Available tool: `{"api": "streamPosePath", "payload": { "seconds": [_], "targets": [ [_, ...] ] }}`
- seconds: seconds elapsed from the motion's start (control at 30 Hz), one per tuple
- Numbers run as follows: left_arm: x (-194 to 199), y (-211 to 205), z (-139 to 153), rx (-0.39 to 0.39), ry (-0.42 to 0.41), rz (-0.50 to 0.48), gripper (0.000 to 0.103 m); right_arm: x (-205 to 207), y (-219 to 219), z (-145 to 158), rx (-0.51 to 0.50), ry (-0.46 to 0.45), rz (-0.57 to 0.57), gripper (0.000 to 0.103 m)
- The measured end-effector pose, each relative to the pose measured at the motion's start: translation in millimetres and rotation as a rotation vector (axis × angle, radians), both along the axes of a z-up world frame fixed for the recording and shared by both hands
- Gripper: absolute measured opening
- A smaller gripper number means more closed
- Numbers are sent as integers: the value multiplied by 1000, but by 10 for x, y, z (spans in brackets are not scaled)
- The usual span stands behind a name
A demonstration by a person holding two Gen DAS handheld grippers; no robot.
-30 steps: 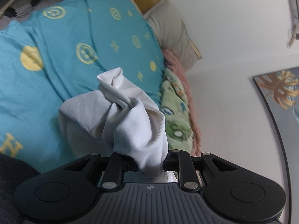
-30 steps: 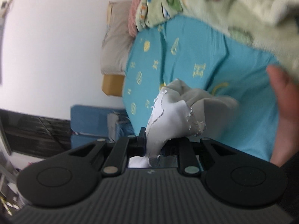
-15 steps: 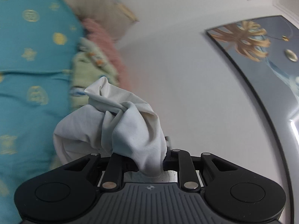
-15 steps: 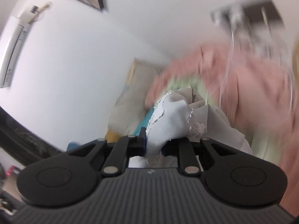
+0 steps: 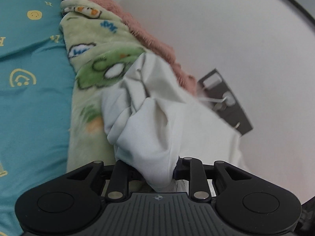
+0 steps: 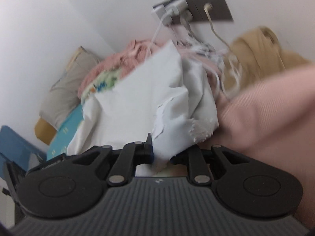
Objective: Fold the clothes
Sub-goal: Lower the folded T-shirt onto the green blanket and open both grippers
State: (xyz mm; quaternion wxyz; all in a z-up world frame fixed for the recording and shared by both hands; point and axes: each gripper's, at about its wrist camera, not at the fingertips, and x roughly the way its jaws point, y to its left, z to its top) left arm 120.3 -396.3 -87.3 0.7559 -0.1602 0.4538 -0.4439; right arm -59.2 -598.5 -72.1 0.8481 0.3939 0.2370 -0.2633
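A crumpled white garment [image 5: 157, 118] is bunched between the fingers of my left gripper [image 5: 151, 165]. Its jaws are opening, with the cloth still filling the gap between them. The garment's loose end drapes over a green printed blanket. In the right wrist view, another bunch of the same white garment [image 6: 141, 98] shows a frayed edge, and my right gripper [image 6: 161, 153] is shut on it. Both grippers' fingertips are hidden by the cloth.
A green cartoon-print blanket [image 5: 98, 45] and a pink fuzzy blanket [image 5: 149, 37] lie along the wall beside the teal sheet [image 5: 35, 98]. A grey socket panel [image 6: 196, 5] trails white cables. A mustard garment [image 6: 256, 51], a beige pillow [image 6: 67, 90] and a person's pink sleeve [image 6: 265, 114] are close by.
Both grippers swung with the white garment from over the teal sheet to the blankets by the wall. The left jaws now stand a little wider.
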Motion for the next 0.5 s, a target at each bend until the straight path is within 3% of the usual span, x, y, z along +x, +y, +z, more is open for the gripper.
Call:
{"api": "streamPosePath", "payload": {
  "seconds": [0.1,0.23,0.3,0.33,0.37,0.4,0.5],
  "targets": [
    [-40,36,176,57,-74,-8,39,-61,128,25,15,13,-13,21],
    [-228,194,610,102,-172,-22,69,-144,230,216,-12,68,-43,29],
    [-353,315,827,113,-234,-14,85,-271,339,391,-37,57,-38,55],
    [-427,377,948,116,-271,-11,91,-336,399,480,-52,51,-36,81],
    [-503,439,1066,118,-302,-12,94,-413,499,577,-82,38,-38,92],
    [-579,501,1184,119,-334,-14,100,-471,594,682,-124,36,-36,91],
    [-849,735,1514,102,-403,-11,103,-651,904,967,-221,25,4,91]
  ]
}}
